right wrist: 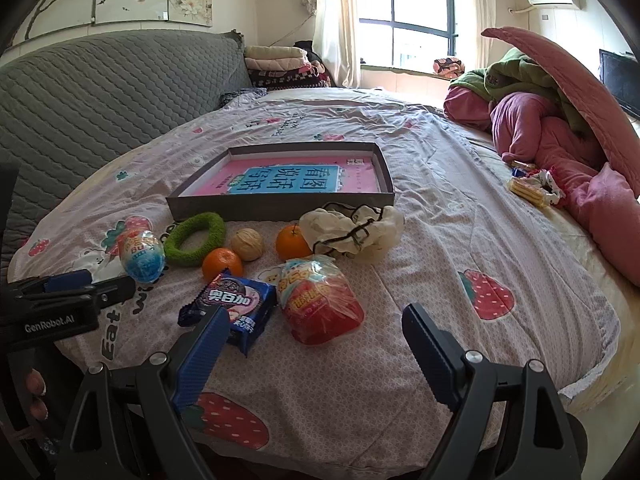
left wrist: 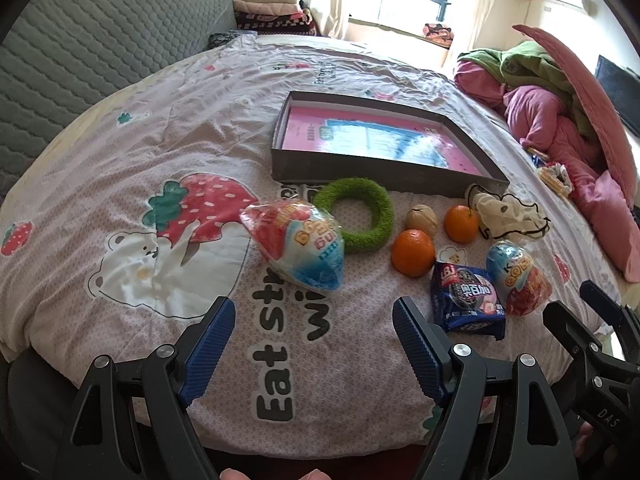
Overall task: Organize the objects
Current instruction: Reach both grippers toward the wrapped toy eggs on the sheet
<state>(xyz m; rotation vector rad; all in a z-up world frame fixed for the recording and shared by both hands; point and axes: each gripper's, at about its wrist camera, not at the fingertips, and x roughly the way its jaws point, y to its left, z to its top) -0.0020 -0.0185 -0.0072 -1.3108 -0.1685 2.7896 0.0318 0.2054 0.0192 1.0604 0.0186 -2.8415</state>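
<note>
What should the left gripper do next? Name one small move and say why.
Probably ease the left gripper forward around the wrapped toy egg: it is open and empty, the egg lies just ahead, and the tray holds only a pink book.

Strawberry-print bedsheet [right wrist: 460, 216], grey quilted headboard [right wrist: 100, 92], pink and green bedding heap [right wrist: 552, 120], window [right wrist: 416, 12]

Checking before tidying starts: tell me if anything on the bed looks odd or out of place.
Nothing looks damaged or spilled. The crumpled cloth lies bunched against the box, and a snack pack sits apart by the pink bedding.
</note>
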